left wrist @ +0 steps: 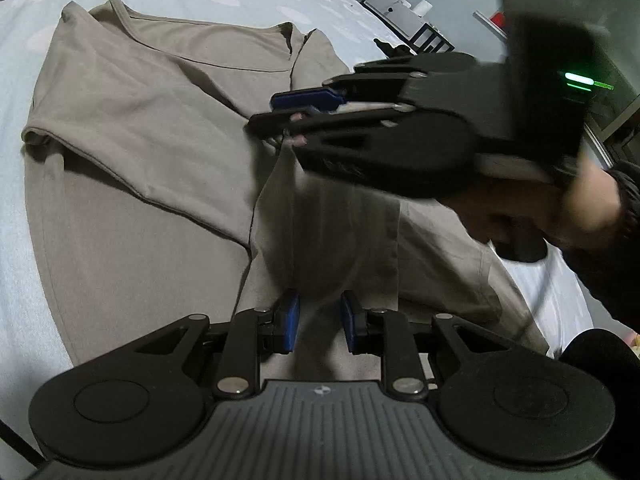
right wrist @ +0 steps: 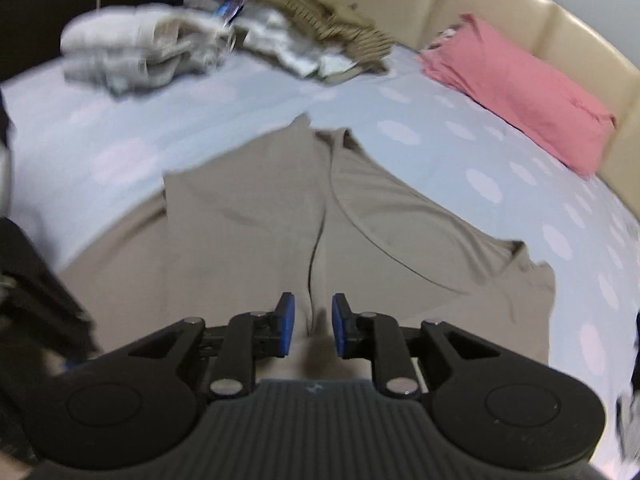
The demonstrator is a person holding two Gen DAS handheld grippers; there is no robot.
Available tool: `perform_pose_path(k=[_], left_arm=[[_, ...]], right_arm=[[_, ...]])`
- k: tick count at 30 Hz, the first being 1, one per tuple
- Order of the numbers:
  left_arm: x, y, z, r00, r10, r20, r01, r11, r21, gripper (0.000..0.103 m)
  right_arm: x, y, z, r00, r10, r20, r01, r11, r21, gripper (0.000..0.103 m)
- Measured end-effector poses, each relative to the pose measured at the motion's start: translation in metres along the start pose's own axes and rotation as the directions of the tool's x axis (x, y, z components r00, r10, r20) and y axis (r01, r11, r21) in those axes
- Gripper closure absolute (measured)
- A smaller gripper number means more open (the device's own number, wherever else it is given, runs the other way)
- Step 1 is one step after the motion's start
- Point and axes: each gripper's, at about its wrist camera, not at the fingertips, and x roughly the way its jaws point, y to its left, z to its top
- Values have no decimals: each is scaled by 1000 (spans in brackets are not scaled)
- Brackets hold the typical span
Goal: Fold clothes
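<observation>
Shirt (left wrist: 132,128), beige and soft-looking, lies spread on the pale dotted sheet (left wrist: 24,280), collar at upper centre of the left view, long axis running from bottom edge up toward it. A raised fold of it passes between the pads of the left gripper (left wrist: 319,322), which look narrowly parted, so a firm pinch I cannot confirm. Right gripper (right wrist: 313,326) has its jaws slightly apart with fabric bunched between them, pads not plainly pressing. In the left view it crosses from the right, blurred, above the shirt's middle, nearer the collar, so likely the one to carry the fold
</observation>
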Motion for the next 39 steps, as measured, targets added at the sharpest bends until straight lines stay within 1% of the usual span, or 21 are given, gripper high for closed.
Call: perform_pose_path(k=[1,3,5,7,10,12,14,15,17,18,19,21,24,25,27,30,31,32,35,37,39], left_arm=[[0,0,0,1000,-2,0,2,1000,-2,82],[-1,1,-1,1000,-6,2,6,1000,-4,82],[-2,2,-3,1000,-11,3,11,1000,-6,82],[-2,3,-3,1000,-14,3,14,1000,-8,82],[-2,3,-2,1000,-16,-3,16,1000,-7,82],[-2,3,-2,1000,-17,-4,17,1000,-4,82],[-3,3,-4,1000,-18,-2,17,1000,-8,82],[-4,3,-4,1000,-18,-1,18,1000,-11,82],[-5,4,-6,1000,-17,3,17,1000,-17,82],[-4,4,-6,1000,-15,4,15,1000,-18,82],[-3,3,-5,1000,-13,4,13,1000,-15,82],[-3,2,-4,1000,-8,2,8,1000,-8,82],[-2,1,-3,1000,-4,-3,4,1000,-3,82],[-1,1,-3,1000,-3,-4,3,1000,-3,82],[-1,-1,-3,1000,2,-4,-2,1000,-1,82],[0,-4,-4,1000,15,-3,-15,1000,6,82],[-1,-5,-4,1000,19,-2,-19,1000,7,82],[-1,-6,-5,1000,25,-1,-25,1000,9,82],[-3,-12,-6,999,50,7,-50,999,19,82],[-8,-19,-6,996,82,24,-82,996,27,82],[-18,-25,-9,993,108,52,-111,993,39,82]], right_arm=[[7,-1,-1,999,-39,-18,39,999,-13,83],[17,-19,-4,989,-134,-57,135,991,17,84],[18,-37,-5,984,-160,-74,166,983,80,87],[4,-42,-2,992,-126,-25,128,983,128,87],[-12,-20,6,998,-37,49,34,998,61,86],[-9,0,8,1000,-6,31,6,1000,-20,86],[5,12,5,999,-20,-33,17,996,-91,86],[13,11,2,997,-36,-70,28,994,-103,86],[16,-7,-4,997,-41,-71,38,998,-44,84],[17,-14,-6,995,-60,-81,58,998,-18,83],[17,-19,-6,994,-64,-84,65,998,-1,80],[17,-29,-5,994,-69,-88,72,997,32,80],[5,-22,0,989,-139,-47,138,990,-8,81],[0,-19,3,991,-129,-28,129,992,-6,81],[-5,-12,4,998,-61,-2,61,998,-1,81],[5,-1,-5,998,-22,-62,18,998,-65,81],[9,-4,-10,997,-43,-66,38,997,-64,81],[11,-11,-13,996,-63,-66,60,997,-44,78],[-3,-30,-14,984,-168,-58,169,985,22,79],[-26,-44,-17,988,-153,2,152,985,85,81],[-52,-58,-25,989,-144,44,136,979,150,77]])
